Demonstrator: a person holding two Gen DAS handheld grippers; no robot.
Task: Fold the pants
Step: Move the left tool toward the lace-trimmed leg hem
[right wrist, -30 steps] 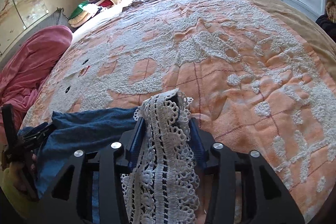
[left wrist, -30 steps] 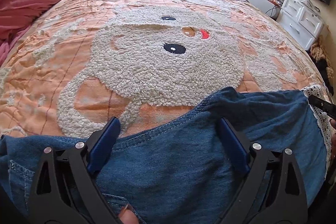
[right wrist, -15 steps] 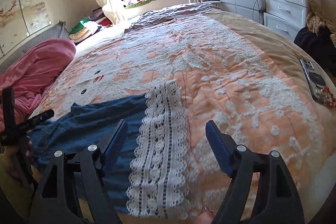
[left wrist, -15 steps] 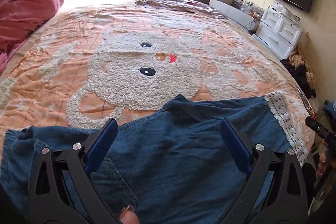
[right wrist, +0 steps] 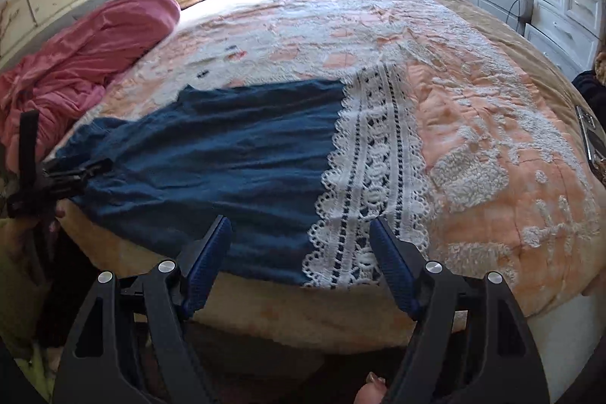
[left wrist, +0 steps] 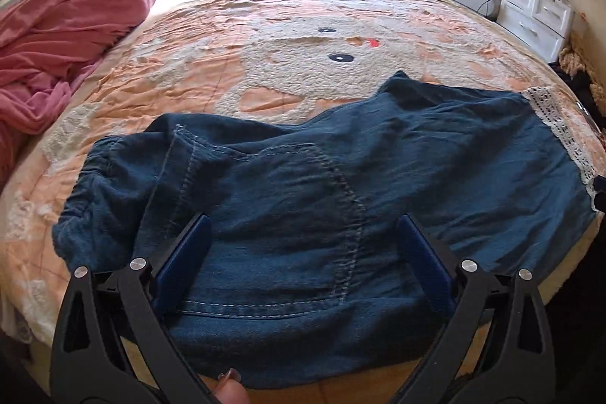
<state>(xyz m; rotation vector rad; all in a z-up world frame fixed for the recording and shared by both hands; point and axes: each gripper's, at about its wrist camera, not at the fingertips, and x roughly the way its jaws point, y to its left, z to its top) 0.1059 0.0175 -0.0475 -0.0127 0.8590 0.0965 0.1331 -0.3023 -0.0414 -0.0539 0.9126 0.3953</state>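
The blue denim pants [left wrist: 322, 184] lie spread along the near edge of the bed, waistband at the left, white lace hem [left wrist: 556, 127] at the right. My left gripper [left wrist: 303, 230] is open and empty, above the seat of the pants. In the right wrist view the pants [right wrist: 227, 154] lie flat with the lace hem [right wrist: 375, 173] in front of me. My right gripper [right wrist: 301, 226] is open and empty, pulled back just off the bed's edge. The left gripper also shows in the right wrist view [right wrist: 72, 173] at the waist end.
The bed has an orange quilt with a fluffy white bear [left wrist: 322, 63]. A pink blanket [left wrist: 64, 33] is heaped at the left. White drawers [left wrist: 538, 14] stand at the right. A phone [right wrist: 592, 142] lies on the bed's right edge.
My right gripper let go of the lace hem and opened. Both grippers have drawn back from the bed, and the pants now lie spread flat.
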